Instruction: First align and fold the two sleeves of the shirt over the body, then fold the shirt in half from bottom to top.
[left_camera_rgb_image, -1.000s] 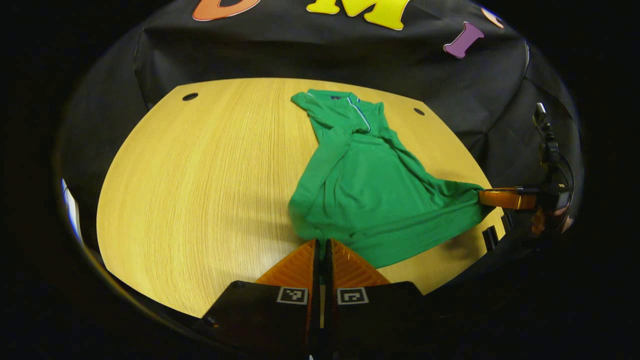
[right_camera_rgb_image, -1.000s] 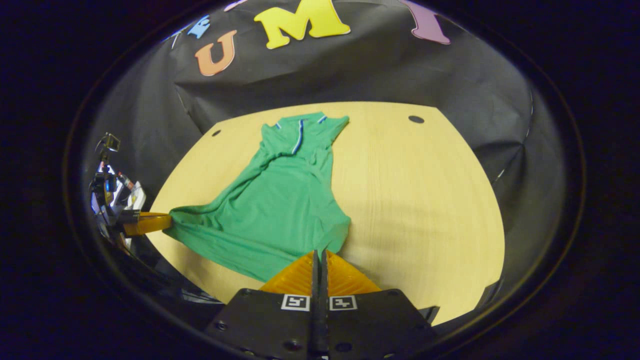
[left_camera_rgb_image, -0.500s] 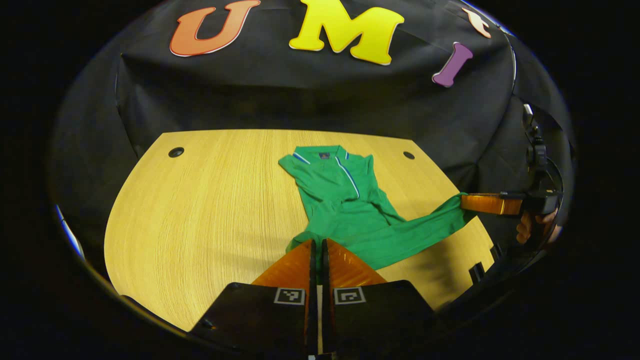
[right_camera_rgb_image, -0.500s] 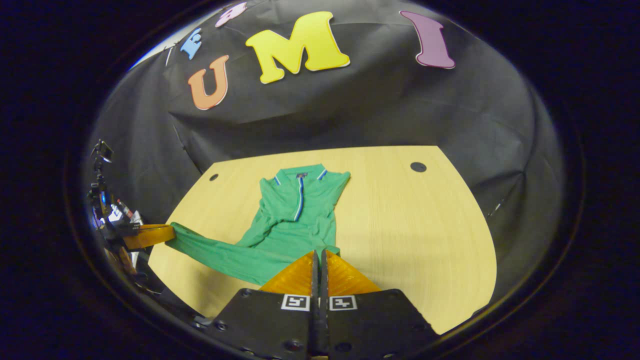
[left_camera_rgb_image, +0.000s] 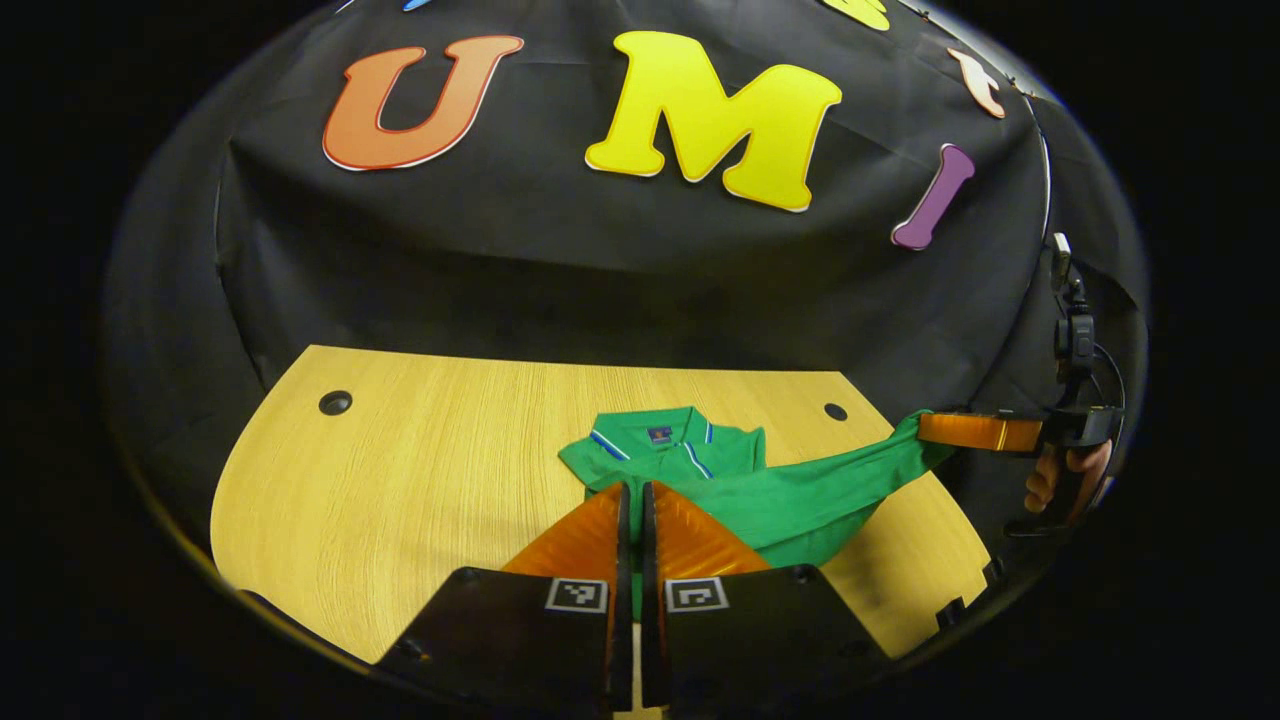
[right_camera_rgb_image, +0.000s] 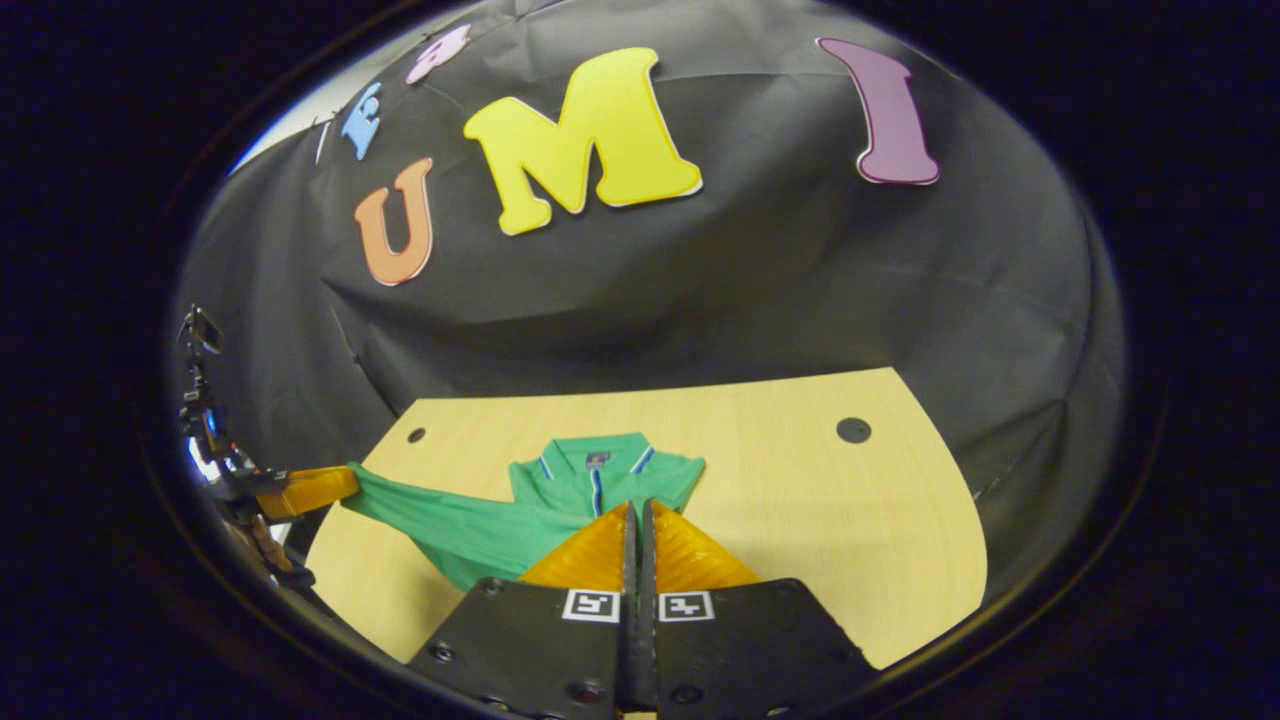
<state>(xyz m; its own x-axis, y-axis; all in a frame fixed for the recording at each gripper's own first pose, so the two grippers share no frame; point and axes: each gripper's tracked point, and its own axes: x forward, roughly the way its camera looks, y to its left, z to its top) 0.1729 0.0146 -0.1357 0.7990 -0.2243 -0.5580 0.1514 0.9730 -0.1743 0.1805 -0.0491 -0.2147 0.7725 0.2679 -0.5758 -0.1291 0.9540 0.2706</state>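
Green polo shirt lifted by its hem corners over the wooden table, collar end resting on the top.

Left gripper view: the left gripper (left_camera_rgb_image: 630, 492), fingers pressed together on the green polo shirt (left_camera_rgb_image: 790, 500), has risen since a second ago; the right gripper (left_camera_rgb_image: 935, 428) and the hand (left_camera_rgb_image: 1060, 478) holding it show farther off, above the wooden table (left_camera_rgb_image: 400, 490).
Right gripper view: the right gripper (right_camera_rgb_image: 634, 510) pinches the hem likewise; the left gripper (right_camera_rgb_image: 335, 482) holds the opposite corner; the collar (right_camera_rgb_image: 595, 460) lies just beyond the fingers.

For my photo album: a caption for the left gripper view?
Two grippers lift a green shirt's hem above the table.
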